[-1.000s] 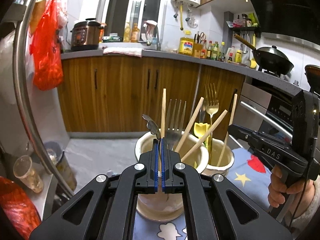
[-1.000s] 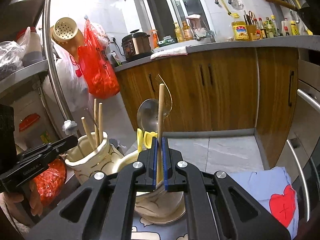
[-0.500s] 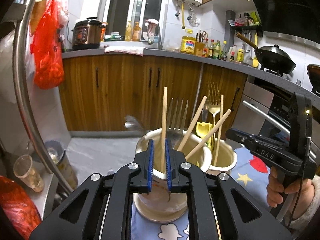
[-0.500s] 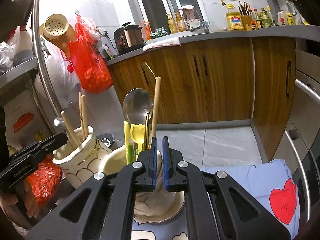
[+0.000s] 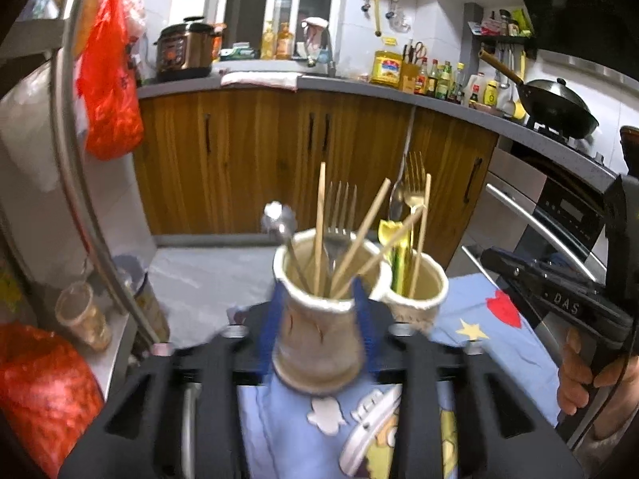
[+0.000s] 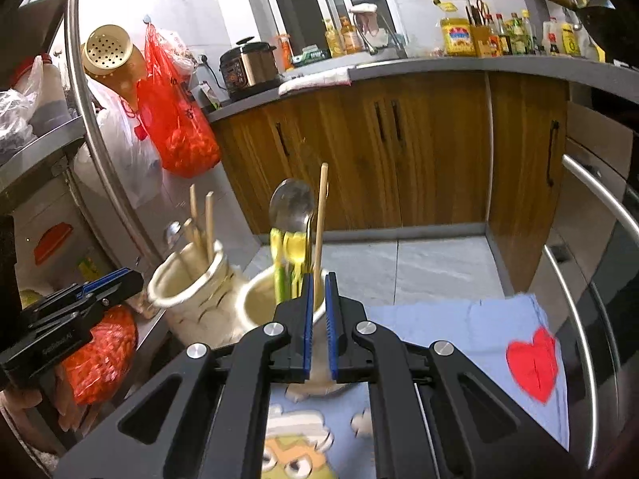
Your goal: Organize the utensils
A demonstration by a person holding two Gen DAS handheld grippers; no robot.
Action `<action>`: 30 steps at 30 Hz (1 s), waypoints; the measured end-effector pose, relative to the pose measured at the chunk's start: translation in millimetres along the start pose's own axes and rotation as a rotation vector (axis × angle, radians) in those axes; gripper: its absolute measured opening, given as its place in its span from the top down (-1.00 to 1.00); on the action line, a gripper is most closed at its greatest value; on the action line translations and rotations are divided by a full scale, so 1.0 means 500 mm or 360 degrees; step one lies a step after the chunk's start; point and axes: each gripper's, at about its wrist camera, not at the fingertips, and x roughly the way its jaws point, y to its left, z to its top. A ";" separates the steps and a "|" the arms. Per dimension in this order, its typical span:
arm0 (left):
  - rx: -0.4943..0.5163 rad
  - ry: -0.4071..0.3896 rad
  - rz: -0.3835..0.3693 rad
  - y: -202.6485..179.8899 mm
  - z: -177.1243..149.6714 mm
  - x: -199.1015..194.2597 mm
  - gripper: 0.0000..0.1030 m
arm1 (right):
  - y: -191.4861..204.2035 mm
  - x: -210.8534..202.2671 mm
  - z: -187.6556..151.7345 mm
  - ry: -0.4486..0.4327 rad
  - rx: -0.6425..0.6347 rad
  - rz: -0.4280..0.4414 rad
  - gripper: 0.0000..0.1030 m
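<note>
Two cream ceramic utensil holders stand side by side on a blue cartoon cloth. The left holder [image 5: 319, 315] holds chopsticks [image 5: 319, 223], a fork and a small spoon [image 5: 279, 219]. The right holder [image 5: 419, 299] holds a fork, a spoon, a yellow utensil and a chopstick. My left gripper [image 5: 319, 311] is wide open, its blue pads on either side of the left holder. My right gripper [image 6: 317, 319] is slightly open in front of the right holder [image 6: 259, 307]; a chopstick [image 6: 319, 223] stands free in it beside a large spoon [image 6: 291, 203]. The left holder also shows in the right wrist view [image 6: 191, 279].
The cloth [image 6: 459, 339] has a red heart at its right. A metal rack post [image 5: 80, 159], a plastic cup [image 5: 82, 315] and red bags [image 5: 44, 391] are at the left. Wooden cabinets [image 5: 279, 151] are behind; an oven front [image 6: 599, 259] is at the right.
My left gripper let go of its chopstick, opened wide and drew back. My right gripper released its chopstick into the right holder and opened slightly.
</note>
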 end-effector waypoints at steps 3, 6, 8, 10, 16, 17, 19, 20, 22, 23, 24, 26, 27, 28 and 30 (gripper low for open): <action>-0.0034 -0.0022 0.0013 -0.005 -0.030 -0.023 -0.24 | 0.007 -0.022 -0.038 0.0003 0.0008 0.0006 0.28; -0.0040 -0.0058 0.0053 -0.010 -0.061 -0.034 -0.44 | 0.009 -0.032 -0.073 -0.0013 -0.0020 -0.0013 -0.10; -0.0010 -0.0091 0.0086 -0.016 -0.083 -0.035 -0.54 | 0.004 -0.036 -0.095 -0.0033 -0.0050 -0.0032 -0.33; 0.0038 -0.0129 0.0120 -0.021 -0.101 -0.035 -0.60 | 0.002 -0.041 -0.106 -0.0054 -0.0090 -0.0036 -0.51; 0.0109 -0.0172 0.0143 -0.023 -0.127 -0.028 -0.77 | 0.020 -0.058 -0.121 -0.0165 -0.0290 -0.0057 -0.87; 0.0100 -0.0176 0.0140 -0.020 -0.127 -0.028 -0.78 | 0.024 -0.061 -0.122 -0.0183 -0.0309 -0.0052 -0.88; 0.0095 -0.0189 0.0149 -0.018 -0.127 -0.028 -0.79 | 0.028 -0.067 -0.126 -0.0207 -0.0332 -0.0035 -0.89; 0.0105 -0.0199 0.0159 -0.019 -0.127 -0.029 -0.80 | 0.031 -0.069 -0.125 -0.0223 -0.0337 -0.0034 -0.89; 0.0126 -0.0201 0.0169 -0.021 -0.128 -0.029 -0.80 | 0.034 -0.071 -0.123 -0.0237 -0.0337 -0.0031 -0.89; 0.0128 -0.0198 0.0168 -0.021 -0.129 -0.028 -0.80 | 0.035 -0.071 -0.123 -0.0239 -0.0333 -0.0024 -0.89; 0.0128 -0.0193 0.0167 -0.023 -0.130 -0.026 -0.80 | 0.035 -0.071 -0.122 -0.0238 -0.0328 -0.0020 -0.89; 0.0129 -0.0178 0.0160 -0.023 -0.132 -0.024 -0.80 | 0.033 -0.071 -0.120 -0.0237 -0.0318 -0.0020 -0.89; 0.0133 -0.0174 0.0163 -0.024 -0.133 -0.023 -0.80 | 0.033 -0.071 -0.120 -0.0236 -0.0315 -0.0022 -0.89; 0.0135 -0.0170 0.0163 -0.024 -0.134 -0.022 -0.80 | 0.032 -0.070 -0.119 -0.0234 -0.0309 -0.0024 -0.89; 0.0134 -0.0163 0.0156 -0.023 -0.136 -0.022 -0.80 | 0.030 -0.068 -0.118 -0.0230 -0.0299 -0.0027 -0.89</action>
